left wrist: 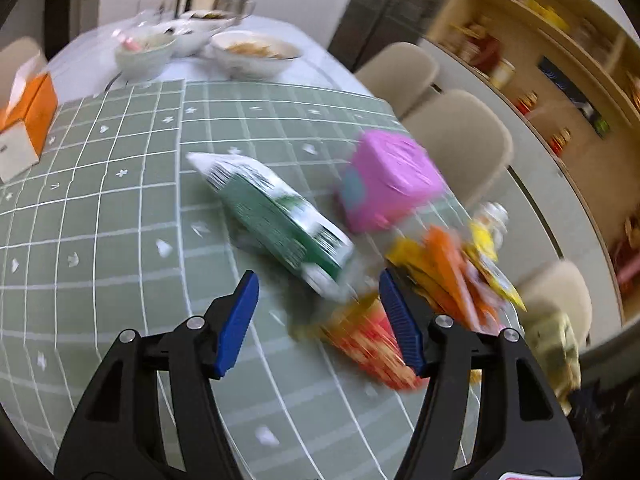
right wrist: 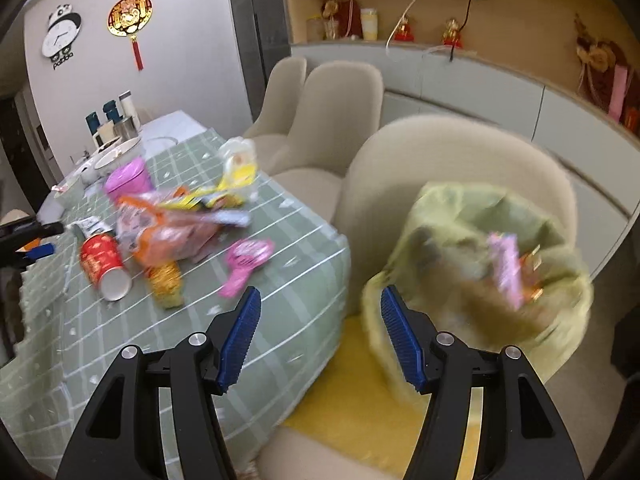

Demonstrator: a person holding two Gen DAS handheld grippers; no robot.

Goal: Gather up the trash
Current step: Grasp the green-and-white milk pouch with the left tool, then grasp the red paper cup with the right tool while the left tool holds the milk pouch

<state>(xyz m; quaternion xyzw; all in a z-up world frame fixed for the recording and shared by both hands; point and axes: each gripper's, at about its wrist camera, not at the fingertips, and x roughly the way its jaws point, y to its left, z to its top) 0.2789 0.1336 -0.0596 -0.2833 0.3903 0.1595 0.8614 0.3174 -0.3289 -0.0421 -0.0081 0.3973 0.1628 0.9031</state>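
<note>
Blue-padded fingers of the left gripper [left wrist: 318, 292] stand apart with nothing between them, angled down over the green checked tablecloth [left wrist: 120, 208]. Just ahead lie a green-and-white carton [left wrist: 276, 220] on its side, a pink box [left wrist: 388, 180], orange and yellow wrappers [left wrist: 452, 272] and a red-and-yellow packet [left wrist: 372, 344], all blurred. The right gripper [right wrist: 320, 312] is also spread and empty, pointing down past the table edge toward a beige chair [right wrist: 460, 152] that holds a pale green trash bag [right wrist: 480, 232] with wrappers inside. On the table, a red can [right wrist: 104, 268] lies toppled beside a pink wrapper [right wrist: 244, 264]. Bowls [left wrist: 256, 54] sit at the far end; shelves [right wrist: 440, 8] line the wall.
</note>
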